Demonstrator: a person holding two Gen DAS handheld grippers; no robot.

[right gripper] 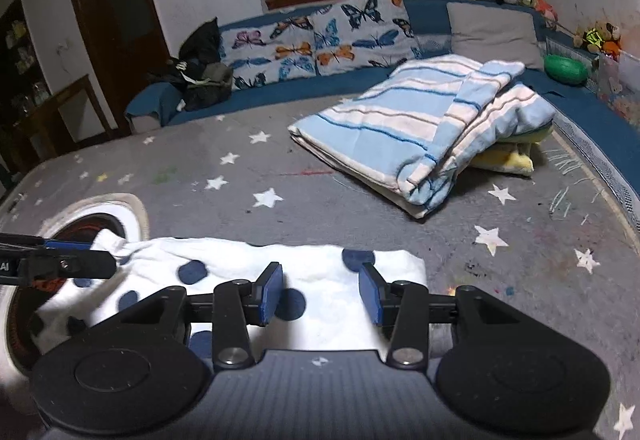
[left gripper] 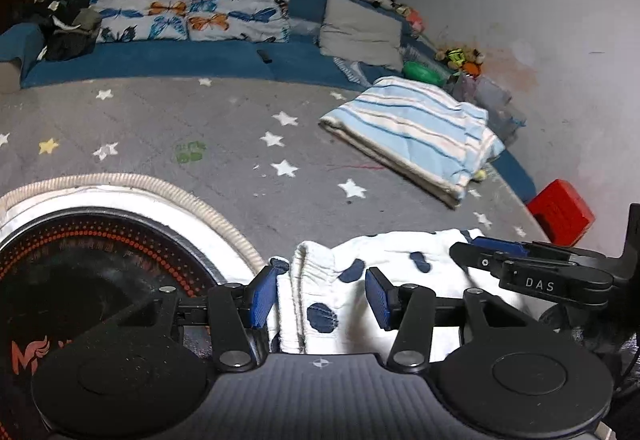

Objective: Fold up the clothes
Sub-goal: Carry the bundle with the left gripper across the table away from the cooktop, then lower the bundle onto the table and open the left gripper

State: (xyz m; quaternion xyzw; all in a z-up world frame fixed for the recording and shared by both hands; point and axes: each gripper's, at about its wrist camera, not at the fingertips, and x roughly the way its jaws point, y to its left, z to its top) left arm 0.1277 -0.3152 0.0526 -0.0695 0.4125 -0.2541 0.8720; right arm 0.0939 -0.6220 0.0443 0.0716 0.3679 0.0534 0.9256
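A white garment with navy polka dots point(left gripper: 384, 268) point(right gripper: 240, 264) lies flattened on the grey star-patterned mat point(left gripper: 180, 128) point(right gripper: 360, 216). Its left end, with a ribbed band, rests over a round black pad with an orange dotted ring point(left gripper: 80, 280) point(right gripper: 86, 226). My left gripper point(left gripper: 322, 296) stands open over the ribbed end, its blue pads on either side of the fabric. My right gripper point(right gripper: 320, 292) is open low over the garment's right part. Each gripper appears side-on in the other's view, the right gripper point(left gripper: 464, 250) and the left gripper point(right gripper: 104, 254).
A folded blue-and-white striped blanket point(left gripper: 416, 132) point(right gripper: 408, 120) lies further back on the mat. Butterfly pillows point(right gripper: 320, 36), a grey pillow point(right gripper: 492, 28), a dark clothes pile point(right gripper: 196, 72) and toys point(right gripper: 596, 36) line the blue cushioned edge. A red box point(left gripper: 560, 212) sits at the right.
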